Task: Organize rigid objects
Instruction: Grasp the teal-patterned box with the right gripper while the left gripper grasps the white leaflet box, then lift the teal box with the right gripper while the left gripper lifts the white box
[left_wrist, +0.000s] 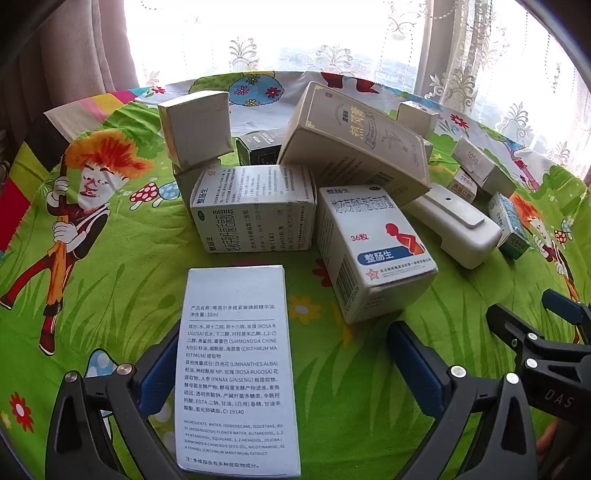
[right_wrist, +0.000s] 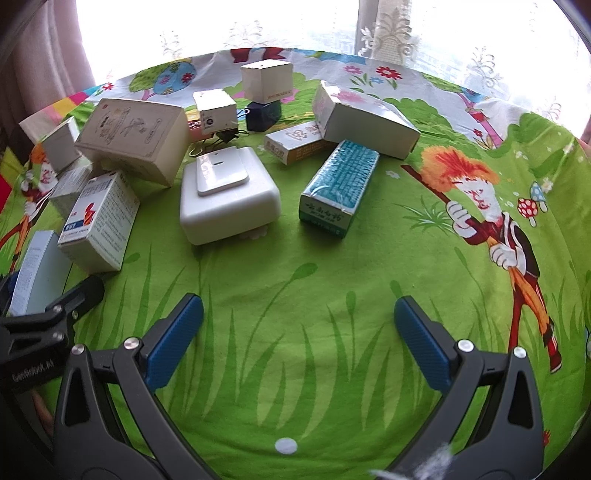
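My left gripper (left_wrist: 291, 362) is open, its blue pads either side of a pale blue carton (left_wrist: 236, 369) that lies flat on the cloth against the left pad; there is a wide gap on the right. The carton also shows in the right wrist view (right_wrist: 33, 273). Beyond it lie two white medicine boxes (left_wrist: 255, 210) (left_wrist: 369, 251), a large cream box (left_wrist: 354, 144) tilted on others, and a white plastic case (left_wrist: 454, 221). My right gripper (right_wrist: 295, 332) is open and empty above bare cloth. Ahead of it are the white case (right_wrist: 229, 195) and a teal box (right_wrist: 340, 184).
A green cartoon-print cloth (right_wrist: 295, 280) covers the table. More small boxes (right_wrist: 266, 81) (right_wrist: 365, 118) (right_wrist: 214, 110), a dark box (right_wrist: 262, 114) and binder clips (right_wrist: 221, 138) sit farther back. Curtains and a bright window stand behind. My right gripper shows at the left wrist view's right edge (left_wrist: 546, 343).
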